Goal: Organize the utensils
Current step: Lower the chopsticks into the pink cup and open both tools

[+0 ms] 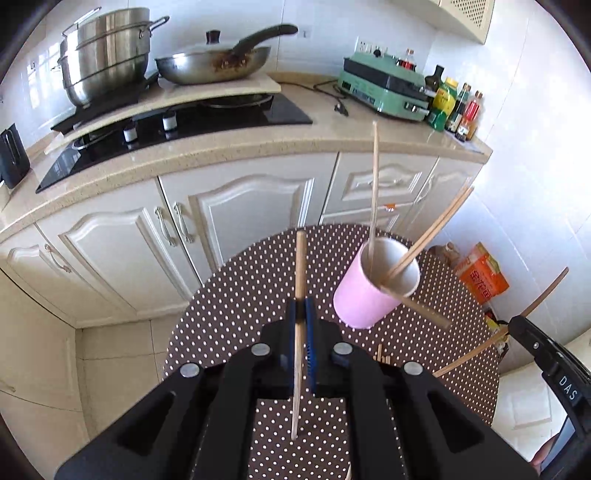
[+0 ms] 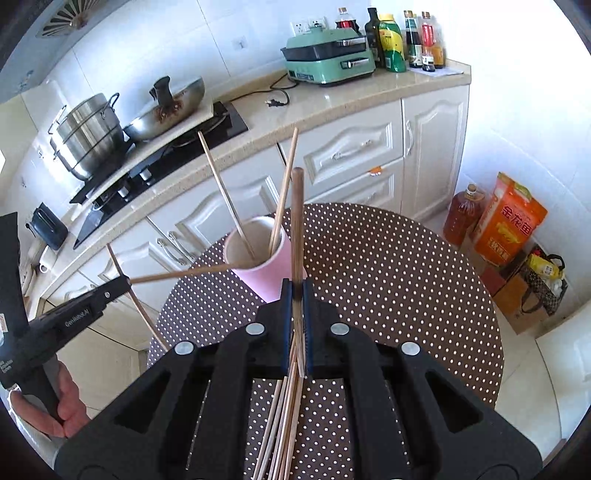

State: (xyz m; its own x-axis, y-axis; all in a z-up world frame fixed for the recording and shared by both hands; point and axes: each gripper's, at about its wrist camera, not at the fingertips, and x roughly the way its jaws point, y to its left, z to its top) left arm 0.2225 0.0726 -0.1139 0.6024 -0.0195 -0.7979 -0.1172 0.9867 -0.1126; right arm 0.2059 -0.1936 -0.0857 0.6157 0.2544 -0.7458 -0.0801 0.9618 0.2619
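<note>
Wooden chopstick (image 1: 300,295) pinched in left claw (image 1: 305,325); pink cylindrical cup (image 1: 369,291) beside.

**A home kitchen**

A beige stone countertop (image 1: 229,147) runs over cream panelled cabinets (image 1: 236,218). On it sit a black glass gas hob (image 1: 207,122), a stacked steel steamer pot (image 1: 103,51), a steel wok (image 1: 214,62), a mint-green electric grill (image 2: 328,59) and sauce bottles (image 2: 421,37). White wall tiles (image 1: 332,22) line the wall behind.
</note>
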